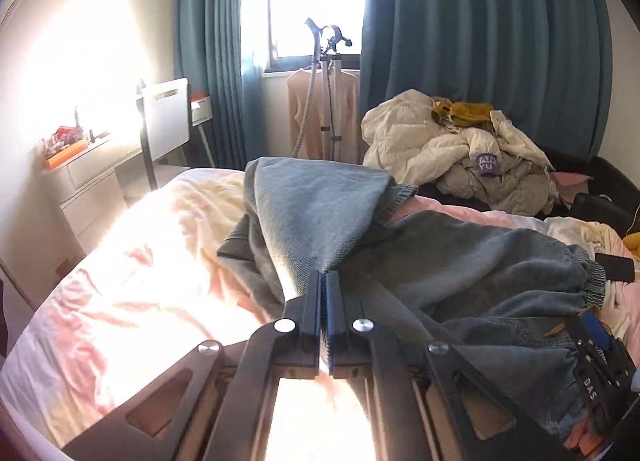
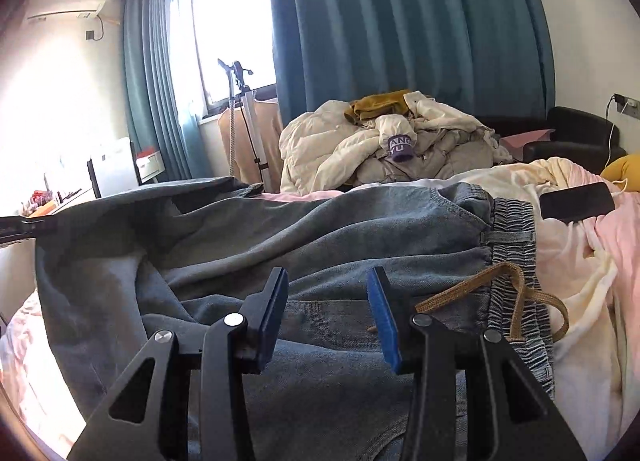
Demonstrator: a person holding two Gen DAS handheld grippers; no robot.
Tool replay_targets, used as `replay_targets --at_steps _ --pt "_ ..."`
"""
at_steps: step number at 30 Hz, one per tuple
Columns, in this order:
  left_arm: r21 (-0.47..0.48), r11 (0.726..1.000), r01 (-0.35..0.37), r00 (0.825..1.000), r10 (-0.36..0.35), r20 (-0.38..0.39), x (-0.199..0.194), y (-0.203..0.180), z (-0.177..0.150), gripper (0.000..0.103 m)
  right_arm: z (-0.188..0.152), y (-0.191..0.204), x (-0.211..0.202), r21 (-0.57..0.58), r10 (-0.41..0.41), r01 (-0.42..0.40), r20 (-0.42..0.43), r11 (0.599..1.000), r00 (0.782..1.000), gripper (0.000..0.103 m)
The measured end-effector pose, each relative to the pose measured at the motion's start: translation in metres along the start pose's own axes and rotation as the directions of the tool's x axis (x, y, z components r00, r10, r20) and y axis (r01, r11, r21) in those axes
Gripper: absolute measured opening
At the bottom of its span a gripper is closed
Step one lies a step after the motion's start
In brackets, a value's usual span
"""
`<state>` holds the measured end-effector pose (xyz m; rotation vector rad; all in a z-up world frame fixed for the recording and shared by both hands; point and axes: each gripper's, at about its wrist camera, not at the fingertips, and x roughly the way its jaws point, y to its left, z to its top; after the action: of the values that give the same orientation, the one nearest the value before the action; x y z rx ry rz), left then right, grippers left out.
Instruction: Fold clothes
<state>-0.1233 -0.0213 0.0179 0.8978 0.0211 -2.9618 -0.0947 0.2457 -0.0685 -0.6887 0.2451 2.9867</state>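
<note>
Sunny bed under us: our left tongs pinch a leg end of the jeans and lift it. Our right tongs hang spread above the waistband. Next we lay that leg over.

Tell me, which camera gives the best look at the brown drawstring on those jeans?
The right wrist view: the brown drawstring loops in plain sight over the elastic waistband, just right of the open right gripper. The left wrist view shows only a small glimpse of it.
</note>
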Motion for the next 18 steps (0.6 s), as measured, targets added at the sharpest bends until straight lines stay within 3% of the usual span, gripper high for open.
replay_targets --at_steps 5,9,12,14,16,18 --pt "-0.091 0.996 -0.010 1.000 0.008 -0.025 -0.047 0.043 -0.040 0.001 -0.007 0.022 -0.007 -0.096 0.026 -0.030 -0.046 0.995 0.999 0.041" --pt "-0.021 0.999 -0.035 0.990 0.032 -0.138 -0.041 0.048 -0.077 0.001 -0.021 0.044 -0.003 -0.190 0.042 -0.069 -0.145 0.979 0.989 0.042" --pt "0.000 0.999 -0.051 0.976 0.050 -0.211 -0.028 0.055 -0.100 0.001 -0.037 0.059 0.007 -0.246 0.062 -0.125 -0.249 0.961 0.967 0.041" --pt "-0.017 0.999 -0.034 0.970 0.029 -0.240 -0.021 0.058 -0.104 0.001 -0.049 0.065 0.015 -0.263 0.076 -0.172 -0.338 0.949 0.938 0.041" --pt "-0.033 0.999 -0.020 0.969 0.011 -0.249 -0.019 0.060 -0.105 0.001 -0.062 0.067 0.021 -0.258 0.072 -0.196 -0.421 0.946 0.904 0.041" --pt "-0.031 0.999 -0.019 0.970 0.010 -0.243 -0.022 0.059 -0.102 0.004 -0.064 0.064 0.021 -0.242 0.073 -0.199 -0.448 0.950 0.891 0.041"
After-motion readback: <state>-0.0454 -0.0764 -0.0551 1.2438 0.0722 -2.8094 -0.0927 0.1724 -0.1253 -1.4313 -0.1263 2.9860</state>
